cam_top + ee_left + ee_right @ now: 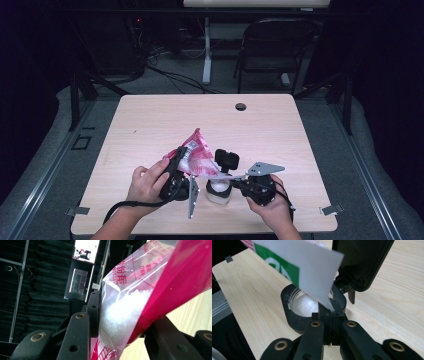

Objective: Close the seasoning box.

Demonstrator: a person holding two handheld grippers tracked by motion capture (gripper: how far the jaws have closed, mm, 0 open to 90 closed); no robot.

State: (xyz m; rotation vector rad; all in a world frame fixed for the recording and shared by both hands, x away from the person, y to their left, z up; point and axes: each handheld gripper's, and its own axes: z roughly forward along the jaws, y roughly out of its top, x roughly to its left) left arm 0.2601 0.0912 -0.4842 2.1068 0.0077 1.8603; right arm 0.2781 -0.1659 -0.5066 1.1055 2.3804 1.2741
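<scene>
Pink bag (196,152) of white grains, pinched between the jaws of my left tool (176,172) and held tilted above the near middle of the table (150,125). In the left gripper view the clear part of the bag (130,305) bulges with grains between my jaws. Bag's lower corner (317,277) hangs over a small open jar (304,303) partly filled with white grains; its black flip lid (362,262) stands open. My right tool (240,181) has its jaws pressed together on the jar's black collar (294,320). Jar (218,191) sits on the table between my hands. Folding chair (275,50) stands on the floor beyond the far edge.
</scene>
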